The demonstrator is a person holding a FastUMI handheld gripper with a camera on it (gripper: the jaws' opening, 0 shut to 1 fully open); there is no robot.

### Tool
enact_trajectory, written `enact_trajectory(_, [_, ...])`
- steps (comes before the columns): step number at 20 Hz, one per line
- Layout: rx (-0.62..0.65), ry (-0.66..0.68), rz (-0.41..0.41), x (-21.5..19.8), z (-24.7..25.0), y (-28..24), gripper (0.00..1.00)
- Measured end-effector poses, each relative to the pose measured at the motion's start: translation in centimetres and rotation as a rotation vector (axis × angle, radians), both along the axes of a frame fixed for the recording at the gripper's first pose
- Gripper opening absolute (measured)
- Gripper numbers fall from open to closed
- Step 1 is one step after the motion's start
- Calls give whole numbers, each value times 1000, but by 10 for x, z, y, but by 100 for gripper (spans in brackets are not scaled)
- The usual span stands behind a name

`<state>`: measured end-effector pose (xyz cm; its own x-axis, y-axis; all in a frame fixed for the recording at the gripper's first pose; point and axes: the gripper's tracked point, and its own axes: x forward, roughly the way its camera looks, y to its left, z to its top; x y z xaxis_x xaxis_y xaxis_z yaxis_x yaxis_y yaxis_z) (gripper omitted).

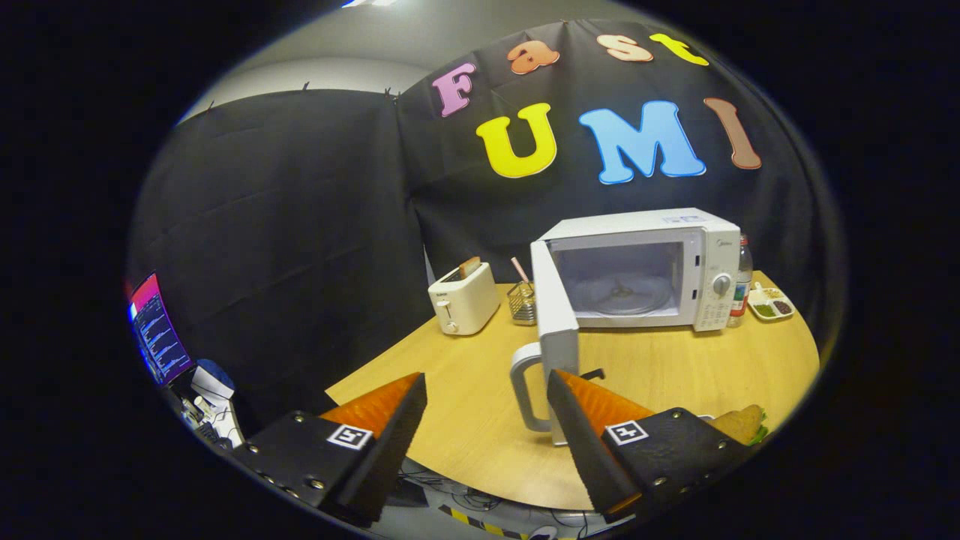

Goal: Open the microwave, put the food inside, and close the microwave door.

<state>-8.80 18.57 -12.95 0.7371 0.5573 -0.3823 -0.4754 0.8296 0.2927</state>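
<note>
1. Here's the surface (pixel 675 375), a light wooden top with a rounded edge, set against black cloth walls with a pale ceiling above them.
2. At the back of it stands the white microwave (pixel 652 266), cavity exposed, glass turntable (pixel 622 294) bare inside, control panel with a dial on its right side.
3. Its door (pixel 556 330) is swung fully open toward the camera, seen edge-on, and the grey loop handle (pixel 525 390) sticks out at its near end.
4. Left of the microwave sits a cream toaster (pixel 463 300) with a slice of toast poking out of the top, and between the two a small wire basket (pixel 522 301) holding a striped straw.
5. Right of the microwave: a bottle (pixel 742 281) just beside its panel, then a small divided dish (pixel 771 304) with green and brown bits.
6. The food, a sandwich (pixel 742 424) with greens at its rim, lies on the near right of the surface, partly hidden behind the right finger.
7. Far left, off the surface, a lit monitor (pixel 156 330) and some white clutter below it.
8. The tool (pixel 487 390) hangs above the near edge, spread wide and gripping nothing; the door handle shows in the gap between the fingers, just ahead of the right one (pixel 600 420).
</note>
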Motion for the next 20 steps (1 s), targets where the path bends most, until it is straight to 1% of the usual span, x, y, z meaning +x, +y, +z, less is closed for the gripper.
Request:
enact_trajectory(2, [-10,7,-35,7,2,-31,98])
enact_trajectory(4, [-5,42,-86,15,-3,-61,98])
enact_trajectory(7, [32,127,-176,30,-19,-111,98])
enact_trajectory(12, [57,294,-269,42,-58,-176,98])
enact_trajectory(17, [68,452,-322,37,-103,-220,98])
enact_trajectory(18, [62,473,-327,36,-111,-227,98])
enact_trajectory(20, [56,547,-311,28,-127,-233,98])
